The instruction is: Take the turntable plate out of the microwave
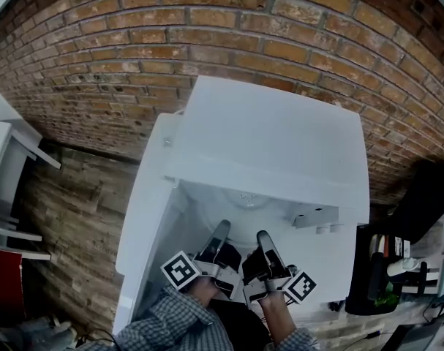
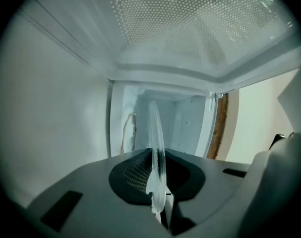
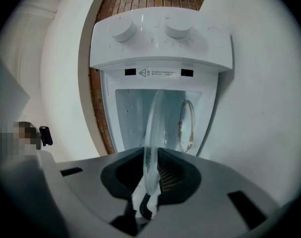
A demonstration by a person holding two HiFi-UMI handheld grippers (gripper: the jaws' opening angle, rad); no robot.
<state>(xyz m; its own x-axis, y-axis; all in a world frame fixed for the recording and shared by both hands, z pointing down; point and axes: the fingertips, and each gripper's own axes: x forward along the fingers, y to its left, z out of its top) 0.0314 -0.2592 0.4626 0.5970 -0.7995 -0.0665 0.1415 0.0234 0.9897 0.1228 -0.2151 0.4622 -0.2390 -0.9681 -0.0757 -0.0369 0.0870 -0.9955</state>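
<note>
- The white microwave (image 1: 273,137) stands against a brick wall (image 1: 207,35). Its door (image 1: 145,218) is swung wide open on the left of the head view.
- The turntable plate (image 1: 247,198) is at the mouth of the cavity, with its near rim out in front toward the person. How much of the far side is still inside cannot be told.
- From above, the plate lies roughly flat with its face upward. It is a round disc, so no one axis is longer than another.
- In the left gripper view the plate (image 2: 156,133) shows edge-on, as a thin curved line running from the jaws away toward the cavity. The right gripper view shows the plate (image 3: 152,128) the same way.
- The plate is clear glass with a pale, slightly frosted rim. The cavity walls show through it.
- The left gripper (image 1: 220,232) is clamped on the near rim, which sits pinched between its pads (image 2: 140,175).
- The right gripper (image 1: 264,236) sits just beside it and grips the same rim, its pads (image 3: 165,175) pressed on the glass.
- A roller ring (image 3: 187,125) is inside the cavity behind the plate.
- Two round white knobs (image 3: 123,31) sit on the control panel.
</note>
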